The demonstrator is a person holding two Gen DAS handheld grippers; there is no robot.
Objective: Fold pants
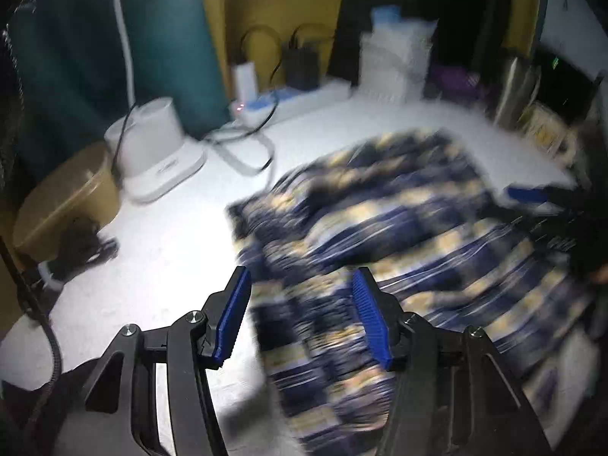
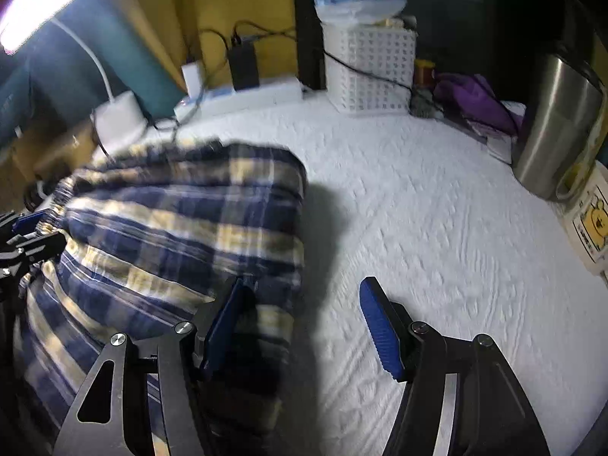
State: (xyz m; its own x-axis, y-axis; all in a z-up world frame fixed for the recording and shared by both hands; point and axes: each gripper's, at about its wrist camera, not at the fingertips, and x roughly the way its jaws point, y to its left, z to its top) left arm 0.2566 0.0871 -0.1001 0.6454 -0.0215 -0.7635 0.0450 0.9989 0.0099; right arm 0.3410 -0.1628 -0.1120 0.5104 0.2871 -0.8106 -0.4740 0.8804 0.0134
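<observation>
Our left gripper [image 1: 302,319] hangs with its jaws apart and nothing between the pads; the plaid cloth lies below the gap, not pinched. Our right gripper [image 2: 304,326] is also spread, with only bare white bedspread [image 2: 437,209] showing between its fingers, though its left finger sits right at the pants' right edge.

The pants [image 2: 182,220] lie in a bunched, partly doubled heap on the bedspread, left of the right gripper and right of the left one, so between the two. Far behind them stand a white basket [image 2: 370,72] and a power strip [image 2: 243,97].

We judge this cloth light, soft and limp: it will sag and slide over itself, not hold a crease alone. There is nothing fragile here. We would take it at the gathered waistband [image 2: 66,190] on the left, or at a thick folded edge, pinching through all layers with each gripper so the fold travels evenly.
</observation>
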